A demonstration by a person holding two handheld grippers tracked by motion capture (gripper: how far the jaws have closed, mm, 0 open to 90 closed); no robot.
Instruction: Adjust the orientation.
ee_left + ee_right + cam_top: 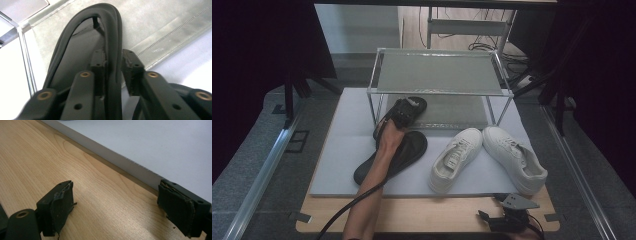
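Observation:
My left gripper [404, 112] is shut on the rim of a black slipper [416, 104] whose toe lies on the lower shelf [452, 114] of a metal rack [437, 72]. In the left gripper view the jaws [114, 62] pinch the slipper's edge [112, 37] over the grey shelf [155, 30]. A second black slipper [411, 149] lies on the white mat [342, 145], partly under the forearm. Two white sneakers [457, 157] [514, 157] stand to its right. My right gripper [490, 206] hovers open and empty over the wooden table [37, 157], near the mat's edge [140, 170].
The rack's upper shelf [437, 75] is bare and overhangs the lower one. Its thin posts [373, 107] stand just left of the held slipper. Dark floor and metal rails [267, 165] surround the table.

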